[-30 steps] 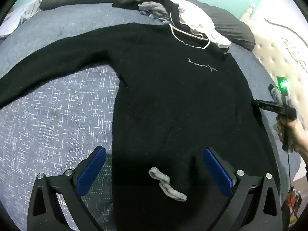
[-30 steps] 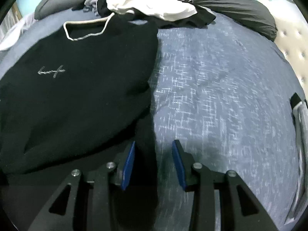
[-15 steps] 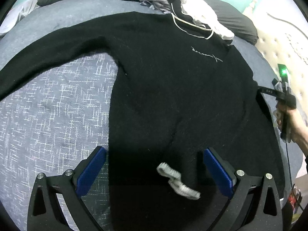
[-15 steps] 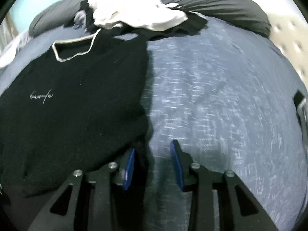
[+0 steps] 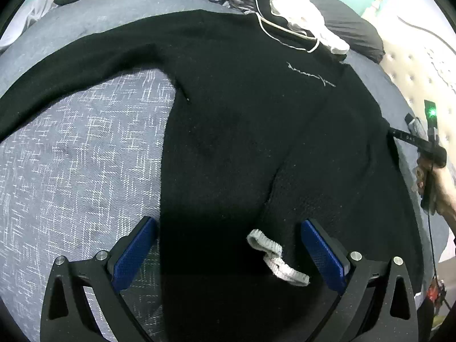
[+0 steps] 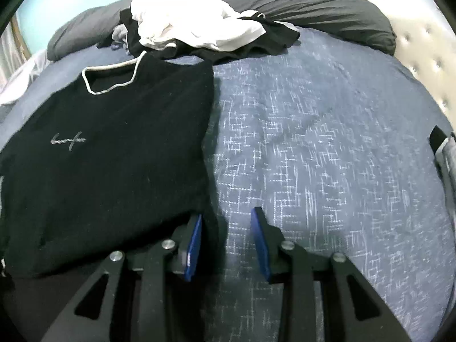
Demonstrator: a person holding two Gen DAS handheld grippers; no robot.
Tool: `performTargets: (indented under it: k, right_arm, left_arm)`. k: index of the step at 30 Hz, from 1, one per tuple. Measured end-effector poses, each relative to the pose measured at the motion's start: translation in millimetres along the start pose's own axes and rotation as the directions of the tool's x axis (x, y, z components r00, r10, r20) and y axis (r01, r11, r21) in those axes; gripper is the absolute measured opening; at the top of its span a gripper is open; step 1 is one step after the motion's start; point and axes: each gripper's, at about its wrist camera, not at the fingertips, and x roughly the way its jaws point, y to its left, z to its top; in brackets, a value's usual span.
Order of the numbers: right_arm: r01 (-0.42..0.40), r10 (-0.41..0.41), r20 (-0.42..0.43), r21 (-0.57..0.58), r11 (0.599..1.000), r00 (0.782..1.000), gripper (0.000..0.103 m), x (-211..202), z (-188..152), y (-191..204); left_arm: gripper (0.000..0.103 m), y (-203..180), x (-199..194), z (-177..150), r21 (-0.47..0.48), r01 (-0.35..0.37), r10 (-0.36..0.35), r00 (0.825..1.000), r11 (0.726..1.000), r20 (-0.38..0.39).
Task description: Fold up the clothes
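Black sweater (image 5: 242, 119), white-trimmed collar (image 6: 114, 77); blue white-flecked bedspread (image 6: 327, 142).

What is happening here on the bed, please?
A person is folding a black sweater spread flat on a blue bedspread, with a handheld gripper in each hand. One sleeve already lies folded across the body, its grey cuff between the open fingers of the left gripper. The other sleeve is stretched out to the side. The right gripper is open at the sweater's folded edge, holding nothing. More clothes are piled near the pillows.
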Motion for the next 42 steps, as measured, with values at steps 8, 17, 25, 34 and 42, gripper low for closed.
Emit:
performTargets:
  k: [8,17,25,34,42]
  right_arm:
    - [-0.063,0.063,0.018,0.028,0.998,0.998,0.034,-29.6,2.9,-1.7]
    - [-0.146,0.146,0.003,0.050,0.988,0.989,0.010,-7.3,20.1,29.5]
    - [-0.099,0.098,0.018,0.159,0.982,0.995,0.000,-1.3,12.1,8.9]
    - [-0.287,0.246,0.181,0.254,0.923,0.952,0.001,-59.2,-24.9,39.3]
    - [-0.436,0.391,0.212,0.250,0.865,0.896,0.001,-68.2,-57.0,79.6]
  left_arm:
    - [0.103,9.0,-11.3,4.4,-0.025,0.001,0.000,0.999,1.000,0.032]
    - [0.103,14.7,-17.7,8.4,-0.050,0.013,-0.010,0.999,0.999,0.051]
    - [0.103,37.6,-27.6,17.1,-0.115,0.021,-0.011,0.996,0.993,0.085]
    - [0.103,74.2,-39.7,24.1,-0.231,0.017,0.014,0.991,0.973,0.131]
    - [0.103,82.3,-30.7,37.8,-0.230,-0.039,0.069,0.990,0.972,0.123]
